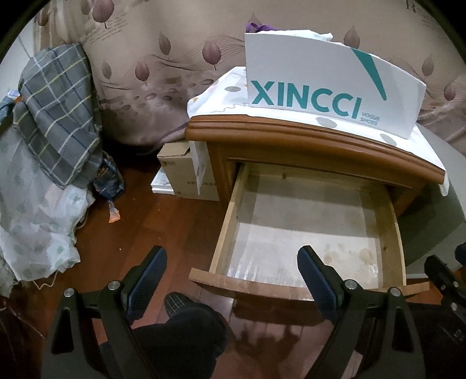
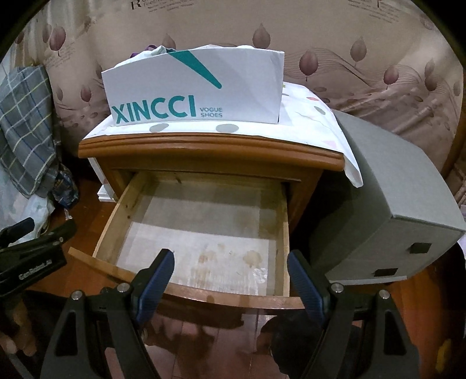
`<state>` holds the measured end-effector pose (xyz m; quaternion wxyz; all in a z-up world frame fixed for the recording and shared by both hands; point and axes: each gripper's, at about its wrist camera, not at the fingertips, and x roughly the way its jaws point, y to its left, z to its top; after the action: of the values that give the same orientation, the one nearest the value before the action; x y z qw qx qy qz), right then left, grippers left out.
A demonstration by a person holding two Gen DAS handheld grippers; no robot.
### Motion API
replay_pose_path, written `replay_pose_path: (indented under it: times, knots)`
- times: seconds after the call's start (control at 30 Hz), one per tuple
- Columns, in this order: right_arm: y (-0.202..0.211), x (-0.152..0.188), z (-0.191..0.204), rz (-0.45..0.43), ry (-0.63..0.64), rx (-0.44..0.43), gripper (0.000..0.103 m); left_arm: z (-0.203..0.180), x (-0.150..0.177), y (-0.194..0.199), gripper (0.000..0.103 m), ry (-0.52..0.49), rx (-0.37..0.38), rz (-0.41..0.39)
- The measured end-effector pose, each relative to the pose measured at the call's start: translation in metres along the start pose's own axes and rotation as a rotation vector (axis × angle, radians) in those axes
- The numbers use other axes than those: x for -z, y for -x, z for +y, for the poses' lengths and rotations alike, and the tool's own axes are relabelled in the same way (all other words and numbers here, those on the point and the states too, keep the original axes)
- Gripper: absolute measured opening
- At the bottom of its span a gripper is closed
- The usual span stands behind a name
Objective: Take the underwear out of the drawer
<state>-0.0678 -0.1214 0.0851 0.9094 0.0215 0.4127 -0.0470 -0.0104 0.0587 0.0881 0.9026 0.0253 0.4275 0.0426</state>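
The wooden drawer (image 1: 230,204) of a brown nightstand (image 1: 305,140) is pulled out; its pale stained bottom is bare, with no underwear in it. It shows the same in the right wrist view (image 2: 116,215). My left gripper (image 1: 231,268) is open and empty, in front of the drawer's left front corner. My right gripper (image 2: 231,272) is open and empty, just above the drawer's front edge. A white XINCCI shoe box (image 1: 329,84) stands on the nightstand with white and purple cloth (image 1: 262,27) showing over its rim; the box also shows in the right wrist view (image 2: 192,90).
A grey box (image 2: 393,204) stands right of the nightstand. Cardboard boxes (image 1: 186,175) sit on its left. A plaid cloth pile (image 1: 55,116) and white fabric lie at far left. A leaf-patterned curtain hangs behind. The floor is dark red wood. The person's dark-clad leg (image 1: 180,332) is below.
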Motion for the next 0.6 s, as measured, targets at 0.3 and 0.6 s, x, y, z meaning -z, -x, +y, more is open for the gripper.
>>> replay_pose_path:
  times: [0.3, 0.6]
  knots:
    - [-0.001, 0.002, -0.005, 0.006, -0.019, -0.007, 0.082, -0.002, 0.003, 0.010, 0.089, -0.005, 0.000, -0.005]
    - [-0.003, 0.005, -0.002, 0.019, -0.002, -0.010, 0.082, -0.005, 0.002, 0.015, 0.089, 0.003, 0.011, -0.002]
